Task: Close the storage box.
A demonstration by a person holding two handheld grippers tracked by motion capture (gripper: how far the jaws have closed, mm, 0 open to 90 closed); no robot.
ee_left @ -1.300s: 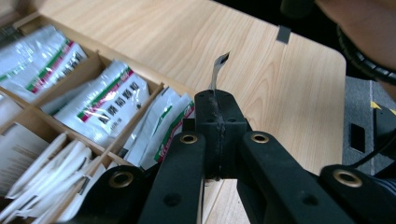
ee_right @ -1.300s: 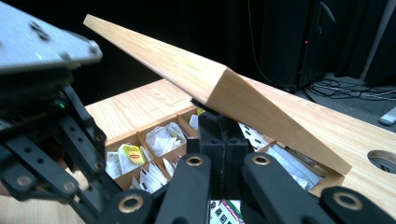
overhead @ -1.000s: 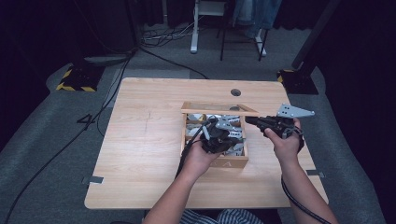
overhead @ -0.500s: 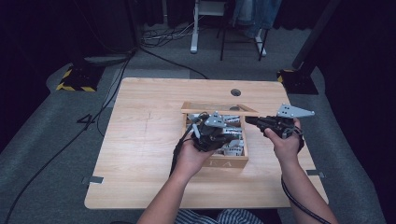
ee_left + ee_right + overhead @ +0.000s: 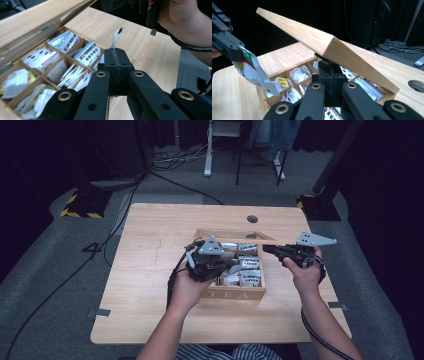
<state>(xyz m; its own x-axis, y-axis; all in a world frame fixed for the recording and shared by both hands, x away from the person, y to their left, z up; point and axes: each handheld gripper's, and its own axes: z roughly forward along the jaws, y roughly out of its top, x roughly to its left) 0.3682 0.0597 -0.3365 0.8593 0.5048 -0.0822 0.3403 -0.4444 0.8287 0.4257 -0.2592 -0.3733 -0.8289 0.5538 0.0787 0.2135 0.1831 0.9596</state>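
Sachet, silver w/ red-green print, pinched in left claw.

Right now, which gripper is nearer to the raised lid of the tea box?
The right. The right gripper sits under the lid's edge, apparently propping it up. The left gripper is off to the side over the compartments, shut on a tea bag.

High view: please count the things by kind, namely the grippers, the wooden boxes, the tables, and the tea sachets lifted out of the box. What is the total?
Grippers: 2 (left gripper, right gripper)
Wooden tea box: 1
Tea sachet lifted out, pinched in the left gripper: 1
Table: 1
Total: 5
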